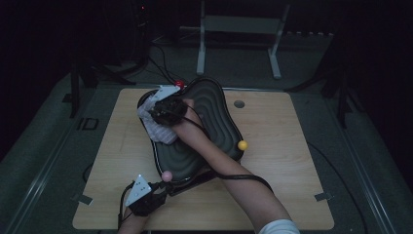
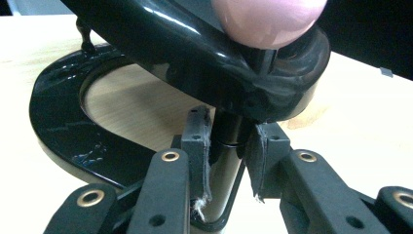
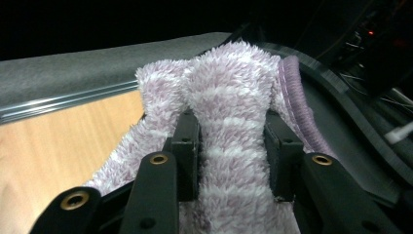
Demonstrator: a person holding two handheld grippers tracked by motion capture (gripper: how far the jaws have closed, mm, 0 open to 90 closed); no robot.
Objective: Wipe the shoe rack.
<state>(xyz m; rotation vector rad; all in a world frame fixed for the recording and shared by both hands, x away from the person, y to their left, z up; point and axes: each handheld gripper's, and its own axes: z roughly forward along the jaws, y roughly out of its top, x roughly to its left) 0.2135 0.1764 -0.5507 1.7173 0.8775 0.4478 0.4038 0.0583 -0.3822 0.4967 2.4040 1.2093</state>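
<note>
1. The right gripper (image 1: 165, 111) pinches a fold of the fluffy striped cloth (image 3: 234, 112) against the far left part of the black ridged tray (image 1: 204, 126); in the right gripper view the pads press into the pile from both sides, so the hold looks fair, but plush this thick can slide out of the jaws if the wipe drags hard across the ridges
2. The left gripper (image 2: 229, 161) is closed on a black post (image 2: 225, 146) under the tray's near edge, just below the pink ball (image 2: 268, 19); the post is glossy and round, so I judge it may twist or slip between the pads, and the tray would then swing on the wooden table (image 1: 292, 195)
3. Much of the cloth hangs over the tray's left rim; if it bunches there, the wipe may miss the grooves
4. The yellow ball (image 1: 242, 145) and the red ball (image 1: 179, 84) stand at the rim; the cloth or the right forearm may catch on them in a wide sweep
5. The right gripper's cable (image 1: 243, 178) trails across the tray and may snag on the near rim
</note>
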